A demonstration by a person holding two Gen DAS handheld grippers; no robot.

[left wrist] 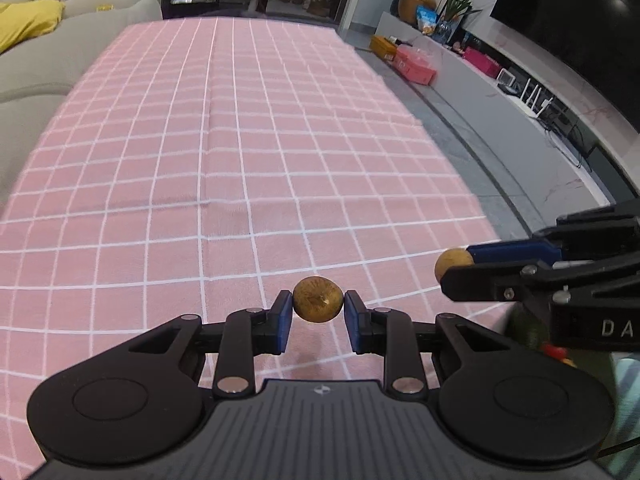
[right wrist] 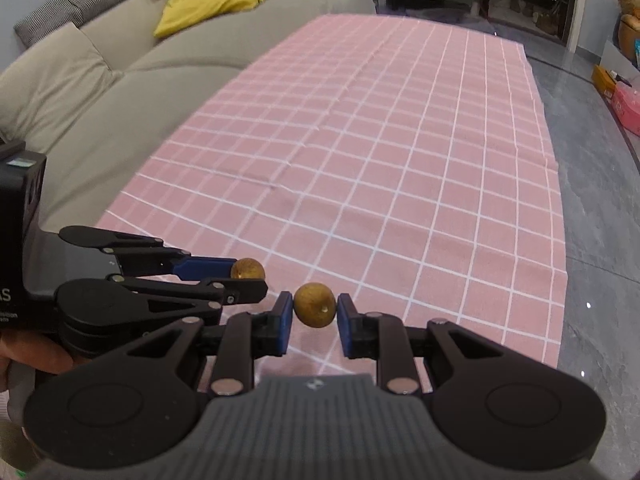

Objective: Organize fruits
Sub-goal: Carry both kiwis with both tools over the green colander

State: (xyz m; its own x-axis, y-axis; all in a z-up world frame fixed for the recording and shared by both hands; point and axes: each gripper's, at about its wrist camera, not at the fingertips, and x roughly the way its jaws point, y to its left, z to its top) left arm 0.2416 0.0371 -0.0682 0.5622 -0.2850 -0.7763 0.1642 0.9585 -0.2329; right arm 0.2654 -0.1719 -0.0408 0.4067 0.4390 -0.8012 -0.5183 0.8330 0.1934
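Two longans lifted, one per gripper.
The left gripper (left wrist: pixel 318 306) and right gripper (right wrist: pixel 315 306) each pinched a longan (left wrist: pixel 318 305) above the pink checked cloth (left wrist: pixel 240 160); next, carry both to a container, unseen.

Your left gripper (left wrist: pixel 318 312) and right gripper (right wrist: pixel 315 312) match: matte black linkage arms with silver pivot screws behind the jaws, blue pads (left wrist: pixel 283 320) on the fingers, a ribbed grey plate at the rear flanked by two round black discs, white lettering on the housing
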